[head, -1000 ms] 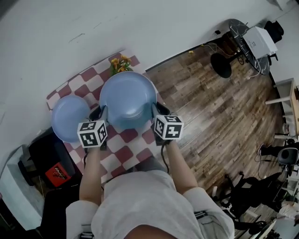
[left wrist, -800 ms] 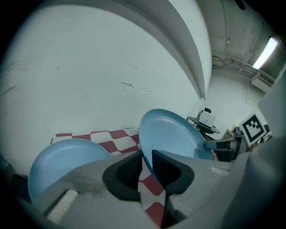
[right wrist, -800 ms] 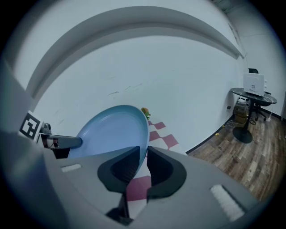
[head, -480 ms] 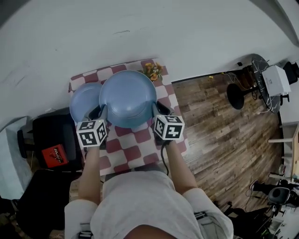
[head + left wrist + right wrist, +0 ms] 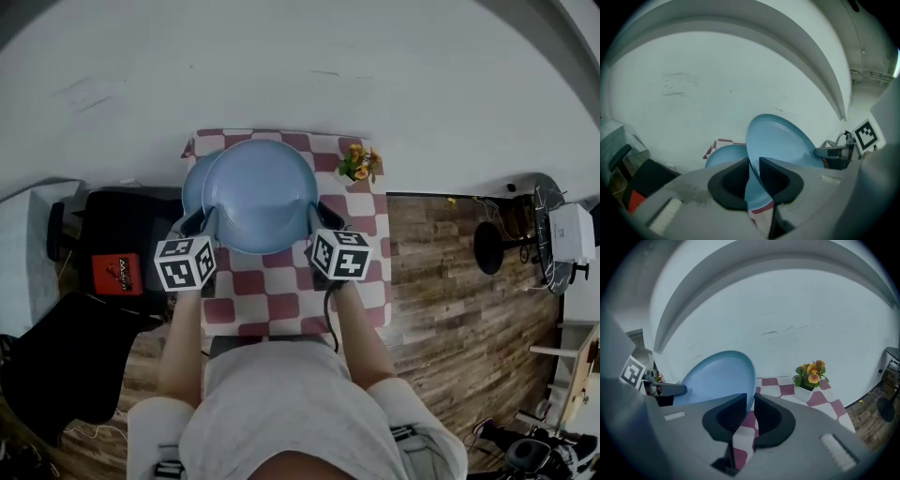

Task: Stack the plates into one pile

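A small blue plate lies on the checkered tabletop, partly hidden under a big blue plate. That plate is held up, pinched at its left rim by the left claw and at its right rim by the right claw. 1 flower pot is seen at the right.

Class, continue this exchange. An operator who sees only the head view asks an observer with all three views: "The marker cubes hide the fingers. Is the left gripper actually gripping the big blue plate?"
Observer: Yes. The left gripper view shows the left gripper pinching the big blue plate by its rim.
Operator: And the right one?
Observer: The right gripper view shows the right gripper with its fingers closed on the opposite rim.
Operator: Where is the second plate?
Observer: In the left gripper view the second plate sits lower, beyond the held plate's left edge. I cannot tell whether they touch.
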Demonstrator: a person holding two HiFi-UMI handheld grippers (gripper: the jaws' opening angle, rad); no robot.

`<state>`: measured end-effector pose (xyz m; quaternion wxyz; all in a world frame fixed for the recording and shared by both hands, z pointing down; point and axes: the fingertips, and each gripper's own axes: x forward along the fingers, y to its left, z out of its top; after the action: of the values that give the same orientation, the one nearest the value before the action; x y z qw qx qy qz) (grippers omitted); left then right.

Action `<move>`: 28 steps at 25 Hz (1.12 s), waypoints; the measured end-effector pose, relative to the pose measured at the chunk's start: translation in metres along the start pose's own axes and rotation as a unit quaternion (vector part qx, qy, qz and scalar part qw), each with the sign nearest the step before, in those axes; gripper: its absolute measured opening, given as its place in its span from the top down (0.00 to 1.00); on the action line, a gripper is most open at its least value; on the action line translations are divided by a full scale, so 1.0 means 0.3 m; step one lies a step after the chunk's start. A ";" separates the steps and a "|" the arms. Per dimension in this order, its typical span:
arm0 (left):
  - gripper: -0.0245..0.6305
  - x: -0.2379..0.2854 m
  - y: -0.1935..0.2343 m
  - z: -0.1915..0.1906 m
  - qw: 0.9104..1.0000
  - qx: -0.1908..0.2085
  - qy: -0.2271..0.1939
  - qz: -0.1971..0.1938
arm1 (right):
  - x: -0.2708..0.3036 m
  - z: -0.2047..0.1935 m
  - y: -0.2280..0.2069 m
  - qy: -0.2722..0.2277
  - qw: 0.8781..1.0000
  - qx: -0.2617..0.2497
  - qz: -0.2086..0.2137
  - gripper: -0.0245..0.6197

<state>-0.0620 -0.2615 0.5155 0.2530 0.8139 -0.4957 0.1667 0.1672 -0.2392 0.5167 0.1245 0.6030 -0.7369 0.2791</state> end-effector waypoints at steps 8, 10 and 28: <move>0.84 -0.072 0.153 -0.037 0.999 -0.021 0.005 0.037 | 0.098 0.007 0.154 0.024 0.998 -0.046 0.034 0.87; 0.83 -0.071 0.183 -0.050 0.999 -0.027 0.013 0.039 | 0.122 0.003 0.177 0.032 0.997 -0.056 0.037 0.87; 0.83 0.094 0.300 -0.152 0.994 -0.057 0.094 0.023 | 0.297 -0.090 0.152 0.099 0.995 -0.017 0.002 0.88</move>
<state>-0.1303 -0.2898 0.5898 0.3404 0.7673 -0.4970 0.2199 0.0978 -0.2918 0.5730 0.2062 0.5684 -0.7271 0.3250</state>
